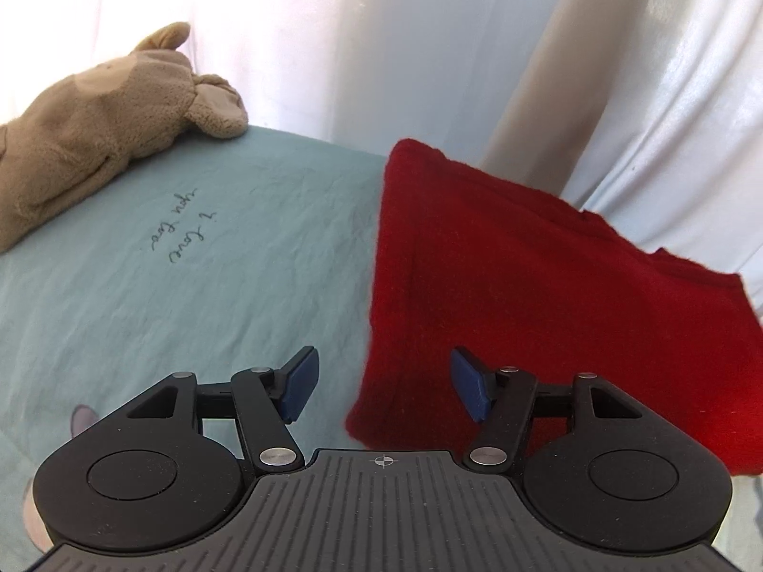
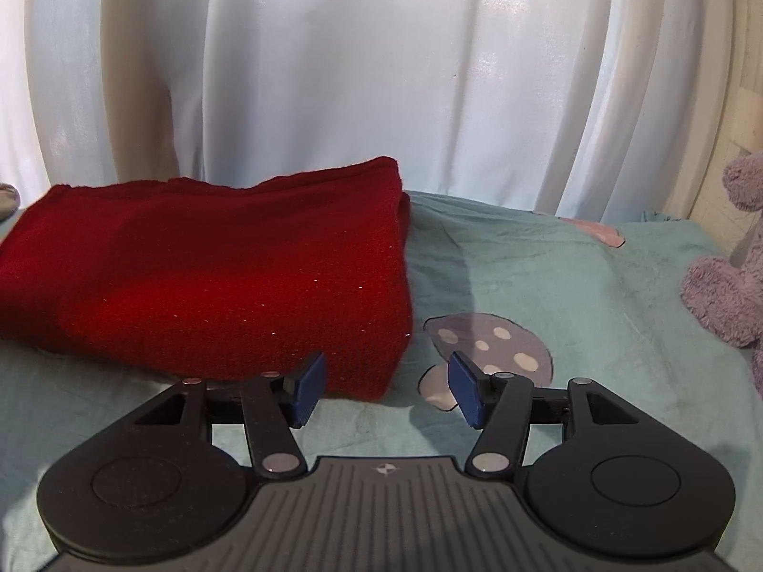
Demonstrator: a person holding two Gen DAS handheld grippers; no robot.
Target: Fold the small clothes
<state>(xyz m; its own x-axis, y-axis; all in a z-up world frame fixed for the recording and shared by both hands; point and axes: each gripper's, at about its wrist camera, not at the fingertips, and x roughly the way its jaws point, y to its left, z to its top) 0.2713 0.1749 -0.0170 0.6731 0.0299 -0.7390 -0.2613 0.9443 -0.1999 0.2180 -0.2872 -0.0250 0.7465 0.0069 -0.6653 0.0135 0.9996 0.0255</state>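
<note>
We see soft daylight coming through the white curtain (image 2: 357, 86) ahead of the tools, bright enough to wash out the upper left of the left wrist view. Glare streaks the curtain folds. A shadow falls on the bed sheet (image 2: 596, 295) beyond the right tool (image 2: 387, 388). Both pictures are sharp, bowed at the edges, with dark corners.

Bare sheet (image 2: 596, 286) rightward — purple plush (image 2: 725, 281) at its edge

A red knitted garment (image 1: 524, 286) lies folded into a thick, roughly rectangular stack on the pale teal bed sheet (image 1: 190, 286), its layered edges visible along one side, its far edge near the white curtain (image 2: 334, 71).
</note>
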